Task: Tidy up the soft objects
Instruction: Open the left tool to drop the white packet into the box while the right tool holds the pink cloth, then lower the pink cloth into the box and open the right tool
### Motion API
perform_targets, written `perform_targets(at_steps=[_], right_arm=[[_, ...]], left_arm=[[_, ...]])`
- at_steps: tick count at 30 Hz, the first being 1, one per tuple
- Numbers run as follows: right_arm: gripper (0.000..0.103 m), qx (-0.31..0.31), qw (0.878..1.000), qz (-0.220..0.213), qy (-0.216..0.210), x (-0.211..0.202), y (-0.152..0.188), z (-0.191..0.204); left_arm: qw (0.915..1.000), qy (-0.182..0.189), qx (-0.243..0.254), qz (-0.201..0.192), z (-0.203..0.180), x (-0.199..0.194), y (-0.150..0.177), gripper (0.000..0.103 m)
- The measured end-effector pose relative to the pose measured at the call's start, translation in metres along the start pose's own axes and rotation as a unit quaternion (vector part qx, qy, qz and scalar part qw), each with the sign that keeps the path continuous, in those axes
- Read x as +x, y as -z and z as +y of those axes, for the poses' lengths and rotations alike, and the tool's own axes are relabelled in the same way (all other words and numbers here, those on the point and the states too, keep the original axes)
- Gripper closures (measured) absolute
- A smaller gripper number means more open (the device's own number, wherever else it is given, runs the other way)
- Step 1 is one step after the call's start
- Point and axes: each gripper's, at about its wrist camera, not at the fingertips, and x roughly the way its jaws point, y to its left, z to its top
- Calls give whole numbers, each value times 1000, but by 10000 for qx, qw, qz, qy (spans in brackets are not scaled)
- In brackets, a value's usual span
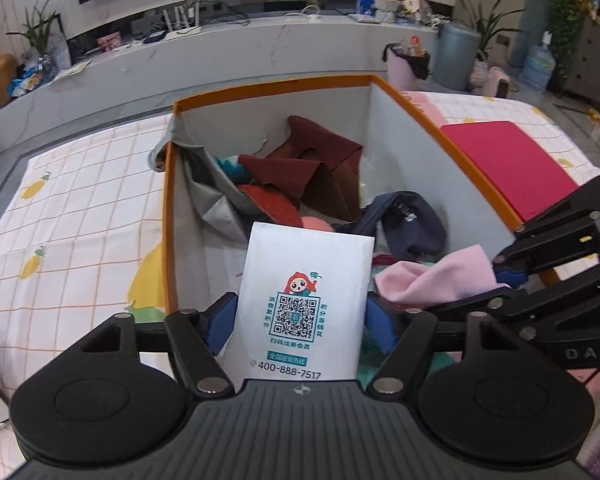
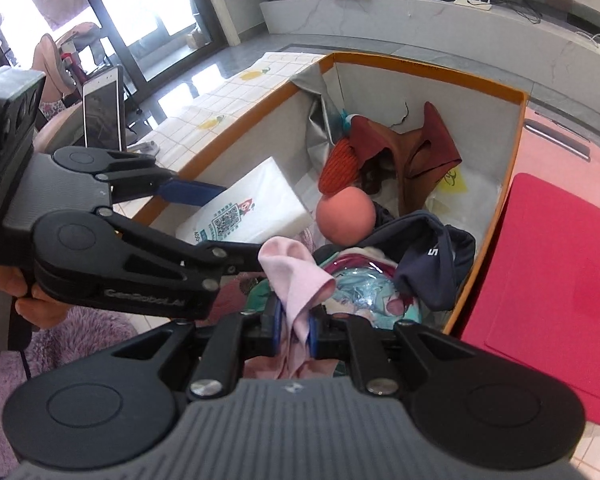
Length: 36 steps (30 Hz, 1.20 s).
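My left gripper [image 1: 300, 320] clamps one flat, glossy white tissue pack [image 1: 304, 300] over the orange-rimmed box [image 1: 268, 84]. My right gripper [image 2: 294, 324] pinches one soft pink cloth [image 2: 296, 276], limp and folded. Inside, at 12 o'clock, lie one crumpled maroon cloth [image 1: 320, 160], one smooth peach ball [image 2: 346, 216] and one navy garment [image 2: 432, 252].
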Motion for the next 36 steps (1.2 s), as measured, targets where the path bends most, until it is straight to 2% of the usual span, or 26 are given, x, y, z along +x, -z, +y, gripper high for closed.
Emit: perform_targets(at_steps=[5, 8, 9, 12, 13, 16, 17, 19, 21, 24, 28, 31, 36], right_arm=[[92, -33, 10000, 26, 59, -3, 0, 2], [92, -33, 10000, 39, 86, -3, 0, 3], [92, -39, 9999, 48, 86, -3, 0, 3], [92, -89, 9999, 70, 131, -3, 0, 4], [92, -67, 9998, 69, 150, -3, 0, 4], [92, 2, 9999, 76, 105, -3, -1, 3], [92, -6, 9999, 84, 114, -3, -1, 3], [92, -36, 9999, 108, 114, -2, -1, 4], [92, -36, 9999, 115, 92, -2, 0, 4], [91, -49, 9999, 113, 78, -2, 1, 5], [90, 25, 9999, 84, 109, -4, -1, 3], [90, 38, 9999, -6, 144, -8, -6, 0], [90, 48, 9987, -98, 490, -12, -30, -8]], left_arm=[[9997, 180, -26, -161, 4, -8, 4, 20], [9972, 522, -229, -482, 11, -19, 5, 17], [9973, 503, -209, -483, 10, -20, 3, 17], [9998, 101, 106, -118, 2, -12, -3, 17], [9998, 88, 143, -130, 0, -11, -2, 16], [9978, 513, 171, -378, 2, -15, -3, 13], [9975, 516, 234, -413, 1, -16, -4, 13], [9981, 297, 325, -442, -1, -13, -6, 12], [9981, 202, 199, -551, 1, -14, -8, 10], [9971, 382, -71, -659, 11, -15, -9, 10], [9960, 323, -339, -760, 21, -18, -9, 10], [9956, 145, -427, -822, 28, -24, -9, 10], [9898, 9, -690, -1242, 26, -39, -11, 10]])
